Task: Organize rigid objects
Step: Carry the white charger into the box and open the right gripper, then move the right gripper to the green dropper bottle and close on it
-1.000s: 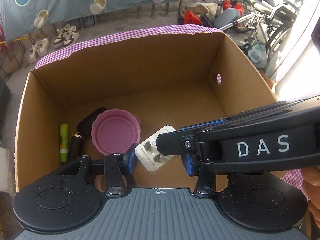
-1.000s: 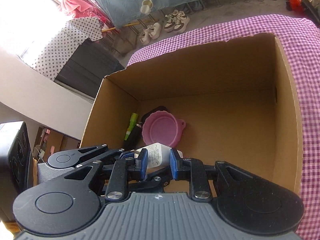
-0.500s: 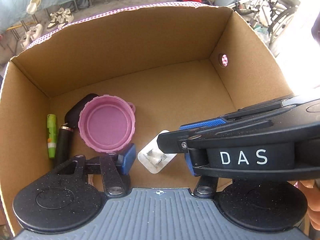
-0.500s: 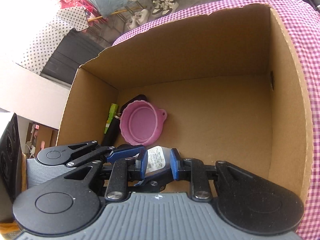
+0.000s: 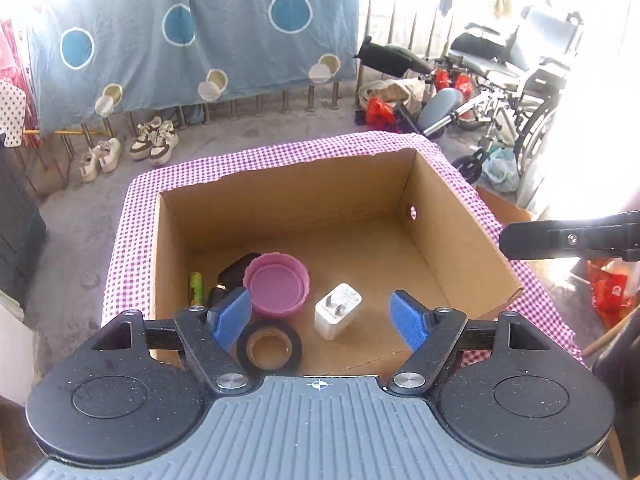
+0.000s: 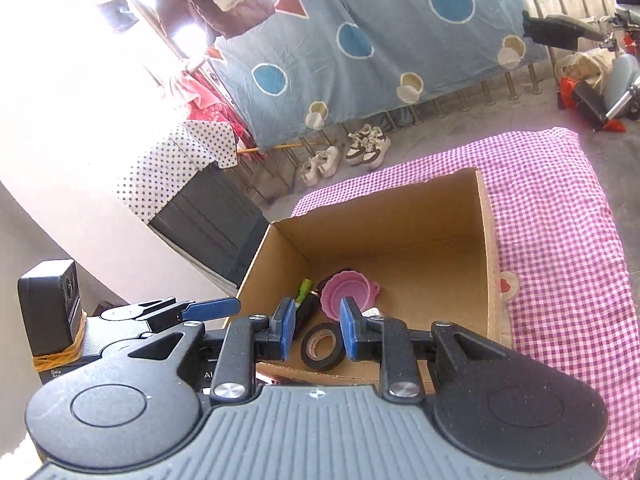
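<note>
A cardboard box [image 5: 460,216] stands on a purple checked cloth [image 6: 560,232]. On its floor lie a white plug charger [image 5: 338,311], a pink lid [image 5: 276,284], a black tape roll [image 5: 269,347], a green tube [image 5: 195,283] and dark items beside it. The box also shows in the right wrist view [image 6: 486,248], with the pink lid [image 6: 347,294] and tape roll [image 6: 322,346]. My left gripper [image 5: 322,318] is open and empty above the box's near edge. My right gripper [image 6: 316,332] is open and empty, raised above the box.
The cloth [image 5: 132,216] covers a table or bed around the box. Shoes [image 5: 156,145], a blue patterned sheet [image 5: 192,32] and a wheelchair [image 5: 516,92] stand beyond. A dark cabinet [image 6: 208,216] is at the left. The right gripper's finger [image 5: 568,238] shows at the right.
My right gripper let go of the white charger, which now lies on the box floor. Both grippers rose and pulled back out of the box.
</note>
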`<control>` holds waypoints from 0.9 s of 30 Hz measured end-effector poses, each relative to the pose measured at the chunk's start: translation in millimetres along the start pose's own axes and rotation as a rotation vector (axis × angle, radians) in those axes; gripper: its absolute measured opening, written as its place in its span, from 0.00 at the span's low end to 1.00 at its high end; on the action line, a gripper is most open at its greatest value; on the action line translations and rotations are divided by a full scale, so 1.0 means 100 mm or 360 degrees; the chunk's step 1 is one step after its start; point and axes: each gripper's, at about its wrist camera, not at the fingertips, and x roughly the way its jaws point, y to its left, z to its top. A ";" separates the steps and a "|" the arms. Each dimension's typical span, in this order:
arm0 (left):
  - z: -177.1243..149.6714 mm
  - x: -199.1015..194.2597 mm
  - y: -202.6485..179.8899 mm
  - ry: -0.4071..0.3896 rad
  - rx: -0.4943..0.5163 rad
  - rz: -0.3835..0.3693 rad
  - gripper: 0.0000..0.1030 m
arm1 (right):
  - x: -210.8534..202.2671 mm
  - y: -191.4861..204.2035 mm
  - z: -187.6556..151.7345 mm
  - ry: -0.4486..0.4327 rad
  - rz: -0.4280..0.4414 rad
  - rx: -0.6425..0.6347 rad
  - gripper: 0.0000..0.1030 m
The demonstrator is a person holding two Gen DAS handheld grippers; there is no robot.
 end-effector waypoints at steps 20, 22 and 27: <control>-1.30 0.19 -0.36 -0.0241 0.0178 0.0077 0.54 | 0.83 0.82 -1.03 0.0116 -0.0210 -0.0539 0.34; -1.30 0.24 -0.34 -0.0247 0.0178 0.0088 0.45 | 0.91 0.82 -1.07 0.0153 -0.0206 -0.0542 0.31; -1.22 0.41 -0.27 -0.0213 0.0174 0.0078 0.35 | 1.03 0.73 -1.08 0.0217 -0.0213 -0.0529 0.20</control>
